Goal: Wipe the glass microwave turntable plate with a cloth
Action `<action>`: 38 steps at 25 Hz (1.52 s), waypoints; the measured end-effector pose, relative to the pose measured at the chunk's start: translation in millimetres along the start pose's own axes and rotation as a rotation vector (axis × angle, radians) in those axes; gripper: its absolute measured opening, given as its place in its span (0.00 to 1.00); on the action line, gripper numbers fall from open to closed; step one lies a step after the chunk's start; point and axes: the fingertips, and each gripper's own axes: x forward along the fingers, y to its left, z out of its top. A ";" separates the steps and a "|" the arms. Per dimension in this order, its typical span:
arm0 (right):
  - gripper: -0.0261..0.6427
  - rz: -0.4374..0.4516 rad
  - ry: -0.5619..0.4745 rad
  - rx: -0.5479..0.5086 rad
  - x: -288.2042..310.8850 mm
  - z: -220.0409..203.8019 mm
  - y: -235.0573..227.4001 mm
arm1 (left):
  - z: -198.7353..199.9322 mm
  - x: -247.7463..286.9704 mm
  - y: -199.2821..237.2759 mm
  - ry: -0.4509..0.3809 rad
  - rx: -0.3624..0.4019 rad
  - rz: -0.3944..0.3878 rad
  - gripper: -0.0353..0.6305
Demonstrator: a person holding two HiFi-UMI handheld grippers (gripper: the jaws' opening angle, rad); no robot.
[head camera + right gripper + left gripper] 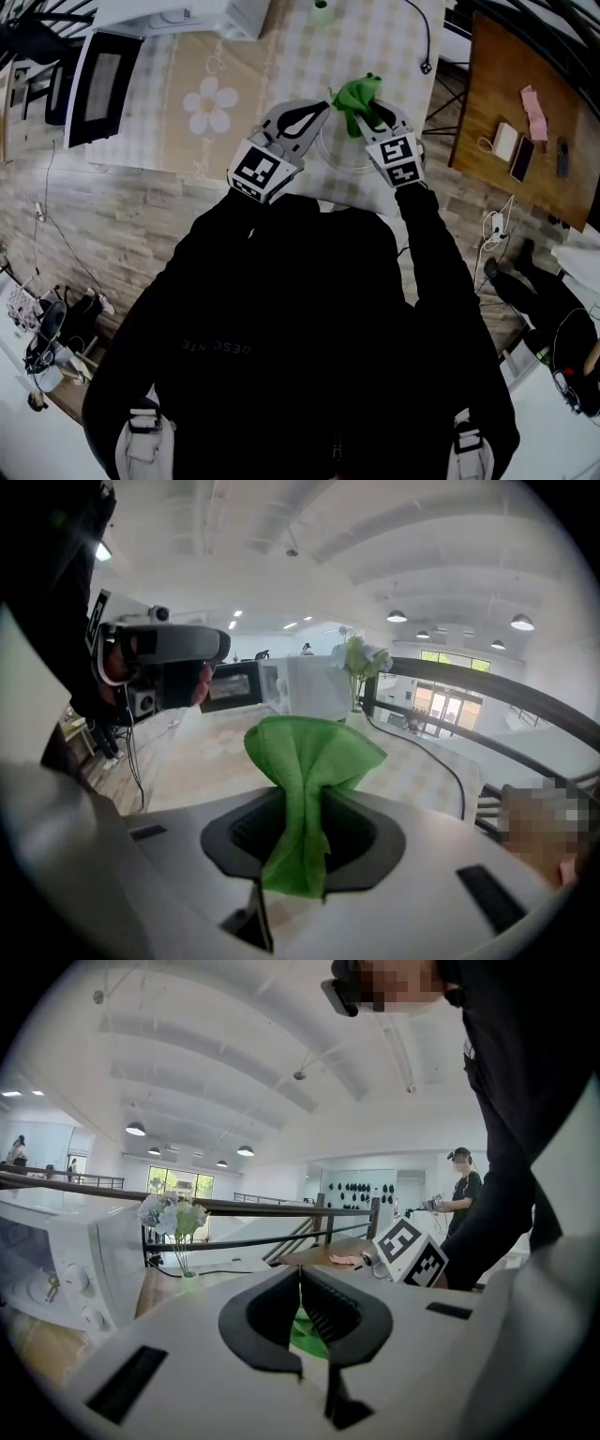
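A: Left?
B: Left gripper (pixel 319 111) (pixel 300 1274) is squeezed to a thin slit. The glass plate (pixel 336 155) has its rim at the tips, over the table's (pixel 244 75) near edge.
A: Right?
B: Right gripper (pixel 367 114) (pixel 300 808) is clamped on the green cloth (pixel 356 92) (pixel 309 752), which is bunched above the jaws just beside the plate's far rim.
A: Else?
B: Microwave (pixel 178 14) at the far left corner.

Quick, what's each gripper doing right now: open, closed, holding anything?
Left gripper: closed, with nothing clearly visible between its jaws.
Right gripper: closed on the green cloth.
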 end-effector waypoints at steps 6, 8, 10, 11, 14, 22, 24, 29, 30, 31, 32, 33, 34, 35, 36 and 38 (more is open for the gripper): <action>0.23 0.064 0.111 -0.152 43.4 -20.1 -1.0 | -22.3 7.6 17.7 0.044 -0.016 0.004 0.09; 0.24 0.096 0.163 -0.195 57.7 -28.7 0.8 | -29.8 10.3 22.8 0.062 -0.016 0.008 0.09; 0.24 0.120 0.211 -0.236 70.0 -37.1 1.1 | -35.0 12.6 26.3 0.074 -0.021 0.011 0.09; 0.23 0.129 0.229 -0.259 75.7 -40.0 0.5 | -36.7 13.6 27.7 0.077 -0.023 0.012 0.09; 0.23 0.159 0.269 -0.351 92.3 -44.1 0.1 | -39.8 15.7 32.1 0.081 -0.027 0.014 0.09; 0.23 0.287 0.364 -0.559 123.3 -56.4 15.1 | -53.4 17.0 42.4 0.102 -0.040 0.040 0.09; 0.23 0.311 0.391 -0.599 127.2 -62.3 17.3 | -52.3 17.6 43.6 0.089 -0.052 0.044 0.09; 0.23 0.356 0.408 -0.662 133.5 -67.1 17.2 | -40.7 19.9 47.1 0.041 -0.058 0.055 0.09; 0.23 0.366 0.408 -0.661 133.2 -67.4 17.2 | -39.2 20.1 46.9 0.037 -0.059 0.056 0.08; 0.23 0.374 0.410 -0.664 132.5 -67.9 16.8 | -38.3 20.3 46.5 0.035 -0.061 0.056 0.09; 0.23 0.378 0.414 -0.669 131.5 -68.6 15.8 | -37.9 20.7 45.9 0.033 -0.062 0.055 0.08; 0.23 0.379 0.420 -0.676 130.4 -69.6 14.2 | -37.8 21.2 45.2 0.033 -0.062 0.054 0.08; 0.23 0.378 0.426 -0.681 129.2 -70.8 12.2 | -38.0 21.6 44.3 0.034 -0.061 0.053 0.09; 0.23 0.376 0.431 -0.685 127.9 -72.3 9.9 | -38.4 21.9 43.2 0.035 -0.061 0.051 0.09; 0.23 0.373 0.436 -0.688 126.4 -73.9 7.5 | -38.9 22.1 42.1 0.036 -0.061 0.050 0.09; 0.23 0.363 0.444 -0.694 122.5 -77.0 1.7 | -39.5 23.1 39.1 0.038 -0.063 0.047 0.09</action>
